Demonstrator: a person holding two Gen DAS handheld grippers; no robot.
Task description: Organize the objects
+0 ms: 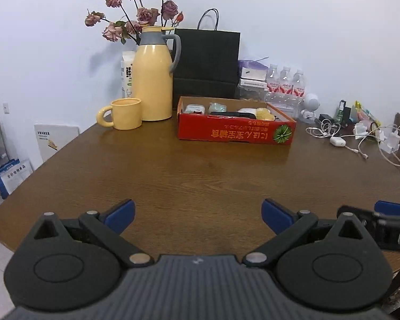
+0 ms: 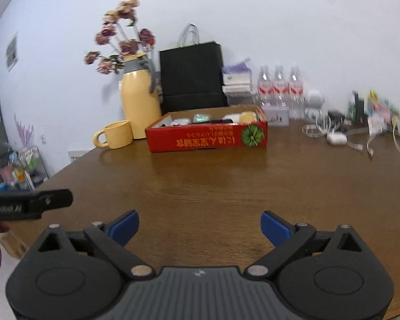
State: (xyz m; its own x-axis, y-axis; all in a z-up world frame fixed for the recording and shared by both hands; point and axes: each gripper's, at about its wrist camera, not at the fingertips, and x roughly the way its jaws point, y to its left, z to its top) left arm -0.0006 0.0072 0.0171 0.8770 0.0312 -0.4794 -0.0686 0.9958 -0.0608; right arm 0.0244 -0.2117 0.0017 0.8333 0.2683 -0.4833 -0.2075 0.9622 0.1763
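Observation:
A shallow red cardboard box [image 1: 234, 132] [image 2: 208, 138] stands at the back of the brown wooden table [image 1: 189, 176] [image 2: 213, 186] and holds several small items. My left gripper [image 1: 198, 214] is open and empty near the table's front edge, far from the box. My right gripper [image 2: 200, 226] is open and empty, also near the front edge. In the left wrist view the right gripper's edge [image 1: 386, 221] shows at the far right. In the right wrist view the left gripper's edge [image 2: 29, 204] shows at the far left.
A yellow mug [image 1: 122, 114] and a yellow thermos jug [image 1: 152, 80] stand left of the box. A black paper bag [image 1: 206, 64], water bottles [image 1: 286, 82], a small white robot figure [image 1: 310, 106] and tangled white cables and chargers [image 1: 360, 138] line the back and right.

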